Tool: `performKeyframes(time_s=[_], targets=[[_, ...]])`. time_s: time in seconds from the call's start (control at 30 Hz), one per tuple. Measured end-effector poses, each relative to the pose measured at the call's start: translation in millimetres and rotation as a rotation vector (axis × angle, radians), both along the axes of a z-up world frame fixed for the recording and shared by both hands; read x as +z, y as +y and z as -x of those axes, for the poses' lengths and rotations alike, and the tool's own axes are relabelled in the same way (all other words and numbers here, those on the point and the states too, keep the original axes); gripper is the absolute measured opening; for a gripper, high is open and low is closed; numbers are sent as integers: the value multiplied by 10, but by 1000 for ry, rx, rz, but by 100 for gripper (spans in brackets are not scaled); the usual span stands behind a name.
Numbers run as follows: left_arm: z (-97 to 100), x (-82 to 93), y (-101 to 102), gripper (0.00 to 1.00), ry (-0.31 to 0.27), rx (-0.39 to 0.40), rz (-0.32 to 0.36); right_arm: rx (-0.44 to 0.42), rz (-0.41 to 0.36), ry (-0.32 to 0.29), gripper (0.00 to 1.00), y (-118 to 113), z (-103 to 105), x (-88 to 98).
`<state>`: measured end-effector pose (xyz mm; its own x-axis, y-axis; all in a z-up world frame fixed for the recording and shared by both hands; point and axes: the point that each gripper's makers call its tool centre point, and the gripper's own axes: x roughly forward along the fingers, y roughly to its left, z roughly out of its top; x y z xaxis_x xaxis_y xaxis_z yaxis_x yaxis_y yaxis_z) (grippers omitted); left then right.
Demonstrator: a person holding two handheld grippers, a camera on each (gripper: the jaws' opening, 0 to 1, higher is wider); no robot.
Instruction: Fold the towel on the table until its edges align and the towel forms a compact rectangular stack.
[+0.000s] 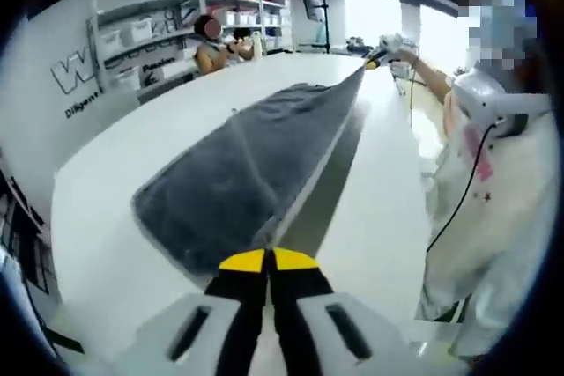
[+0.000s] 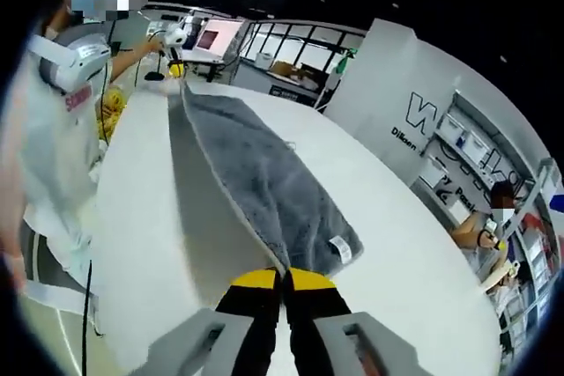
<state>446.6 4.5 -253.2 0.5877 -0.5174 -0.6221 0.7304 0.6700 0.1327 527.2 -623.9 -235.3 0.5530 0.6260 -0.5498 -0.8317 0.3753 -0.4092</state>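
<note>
- The white table (image 1: 115,173) runs long through both views; the grey towel (image 1: 238,173) lies stretched along it, one long edge raised off the surface and pulled taut between the two grippers.
- In the left gripper view, a grey wall at 10 o'clock carries big white letters, only "W" readable, with smaller lines beneath that blur out; in the right gripper view the same sign at 3 o'clock seems to begin "Dil".
- White shelving (image 1: 150,41) with storage bins stands at 11 o'clock in the left gripper view.
- The person in a white shirt (image 2: 53,138) stands at the table's edge, at 9 o'clock in the right gripper view.
- A second person (image 1: 211,46) sits beyond the table's far end by the shelves.
- The left gripper (image 1: 267,261) has its yellow-tipped jaws pressed together on a towel corner.
- The right gripper (image 2: 283,281) is likewise clamped on the opposite corner.
- A small white care label (image 2: 340,249) sits at the towel's edge; its print is unreadable.
</note>
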Motion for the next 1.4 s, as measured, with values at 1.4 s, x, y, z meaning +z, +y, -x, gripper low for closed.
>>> performKeyframes(time_s=[1.4], targets=[[-1948,270,381,2,-137,213,-13,-221,190,-120,2,198,-2230,-29]])
